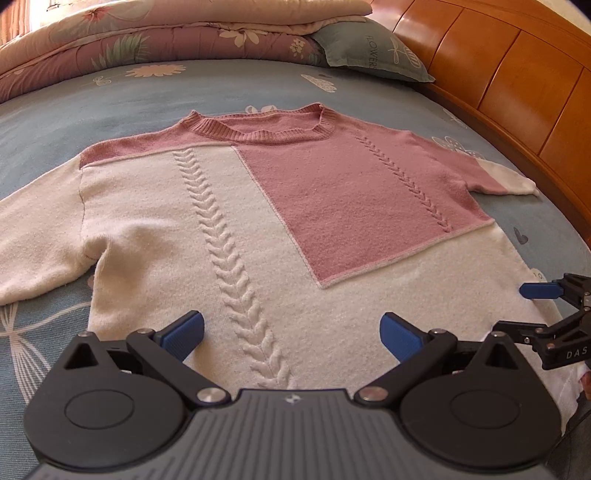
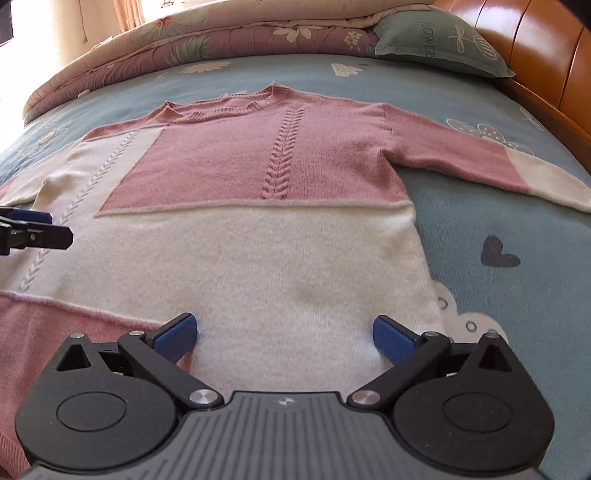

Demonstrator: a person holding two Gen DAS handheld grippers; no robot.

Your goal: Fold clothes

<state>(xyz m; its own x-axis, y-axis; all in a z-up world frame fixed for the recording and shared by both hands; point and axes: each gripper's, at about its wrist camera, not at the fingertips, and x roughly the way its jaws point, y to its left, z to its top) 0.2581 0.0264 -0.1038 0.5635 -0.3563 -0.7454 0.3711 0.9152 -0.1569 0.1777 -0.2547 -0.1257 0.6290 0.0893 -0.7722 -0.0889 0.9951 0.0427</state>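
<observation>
A pink and cream knit sweater (image 1: 258,206) (image 2: 258,236) lies flat and face up on the bed, collar far from me and both sleeves spread out sideways. My left gripper (image 1: 291,334) hovers open over the cream lower part, beside the cable braid. My right gripper (image 2: 284,334) is open too, above the cream hem area near the sweater's right edge. In the left wrist view the right gripper (image 1: 543,310) shows at the far right edge. Nothing lies between either pair of blue pads.
The sweater lies on a blue flowered bedsheet (image 1: 110,99) (image 2: 498,229). Folded quilts (image 1: 166,29) and a grey-green pillow (image 1: 369,48) are stacked at the far end. A wooden headboard (image 1: 517,81) runs along the right side.
</observation>
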